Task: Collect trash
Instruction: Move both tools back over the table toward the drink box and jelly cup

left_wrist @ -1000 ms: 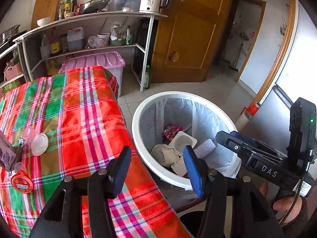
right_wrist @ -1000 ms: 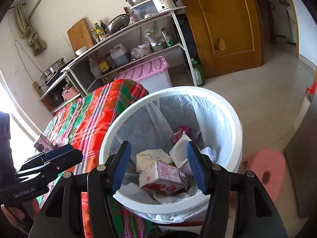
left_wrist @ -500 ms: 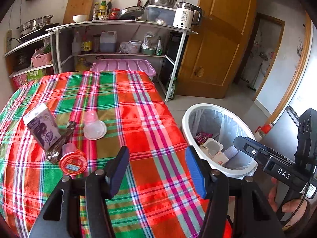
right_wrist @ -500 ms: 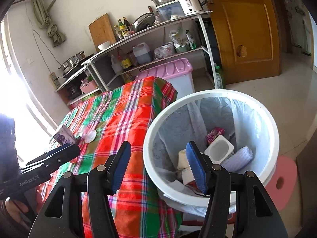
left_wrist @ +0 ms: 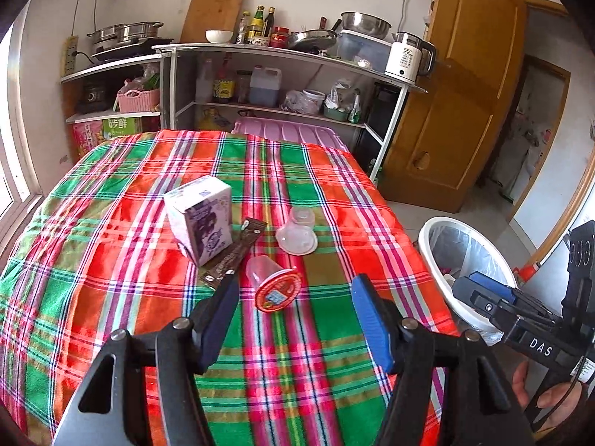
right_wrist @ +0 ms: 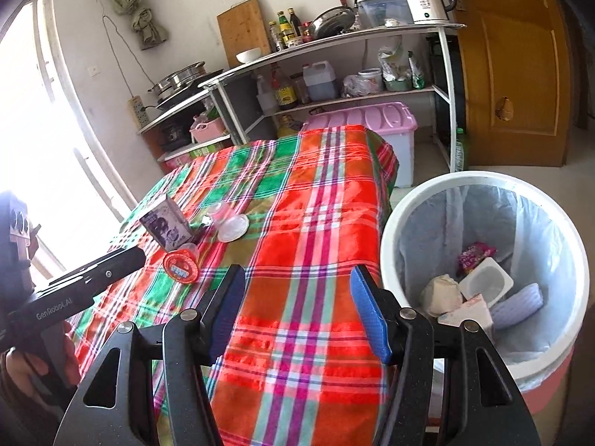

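Left gripper empty, two cups, perhaps.

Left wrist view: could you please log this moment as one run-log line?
left gripper: open, empty | right gripper: open, empty | table: milk carton, red-lidded cup, clear cup, wrapper | bin: part-filled

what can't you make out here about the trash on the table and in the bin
- Brown wrapper: left wrist view, partly hidden behind the purple carton; print unreadable.
- Trash bin: left wrist view, its contents mostly blocked by the right gripper.
- Bin bottom: right wrist view, covered by the white tray and other trash.
- Red-lidded cup: lid text too small; contents unclear.
- Clear cup: right wrist view, blurred by glare.
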